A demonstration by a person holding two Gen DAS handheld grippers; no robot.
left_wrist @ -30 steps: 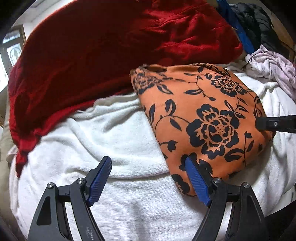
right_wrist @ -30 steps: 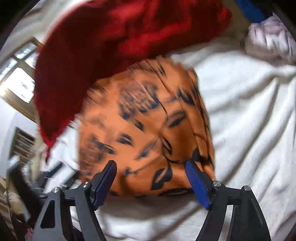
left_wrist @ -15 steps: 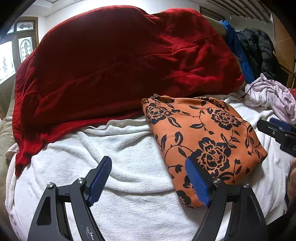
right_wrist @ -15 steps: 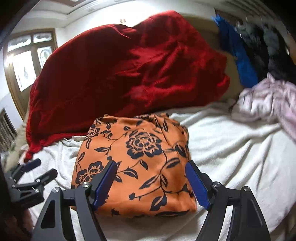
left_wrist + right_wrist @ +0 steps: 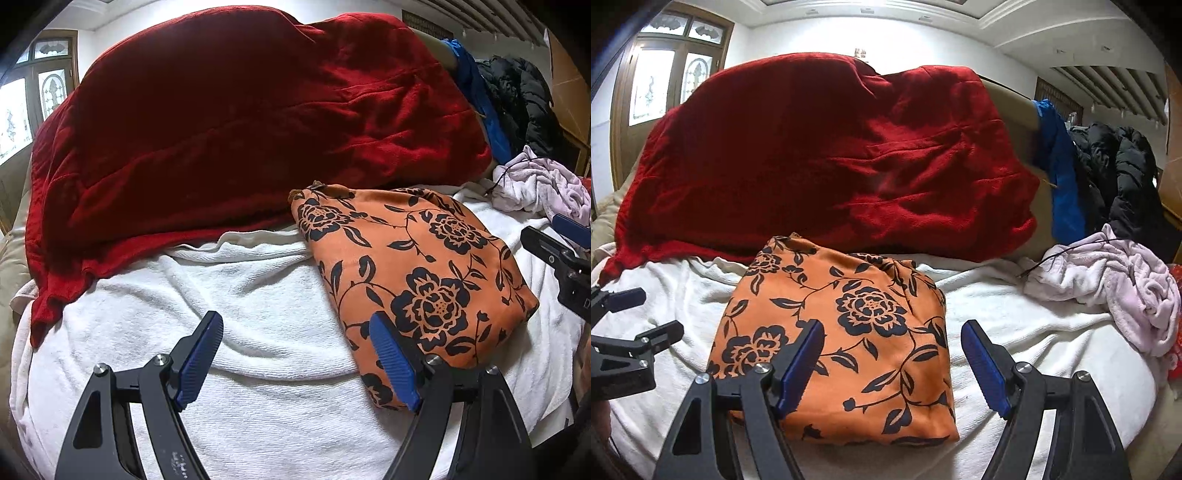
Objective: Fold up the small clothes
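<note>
Across the back of both views, from 9 to 2 o'clock, a red blanket [image 5: 229, 122] [image 5: 827, 158] lies heaped in deep folds, its lower hem resting on a white towel [image 5: 240, 302] [image 5: 1027, 321]. That towel covers the whole near surface and carries everything else.

At 3 o'clock in the left wrist view, and dead centre in the right wrist view, sits the folded cloth [image 5: 413, 273] [image 5: 849, 332]: orange with black flowers and leaves, a flat, roughly square packet lying on the towel. Its far corner touches the blanket's hem.

At 3 o'clock in the right wrist view a crumpled lilac garment [image 5: 1115, 280] [image 5: 543, 188] lies on the towel, well apart from the cloth. Behind it, toward 2 o'clock, a black jacket [image 5: 1115, 173] [image 5: 517, 99] and a blue garment [image 5: 1060, 177] [image 5: 484, 107] hang side by side.

The right hand-held gripper [image 5: 892, 363] [image 5: 554, 243] hovers over the near half of the cloth with its blue pads spread wide, pinching nothing; the left pad is in front of the cloth and the right pad is over bare towel just beside the cloth's edge.

The left hand-held gripper [image 5: 295, 360] [image 5: 631, 317] is likewise spread and empty, above bare towel at 6 o'clock, its right pad overlapping the cloth's near corner in view.
</note>
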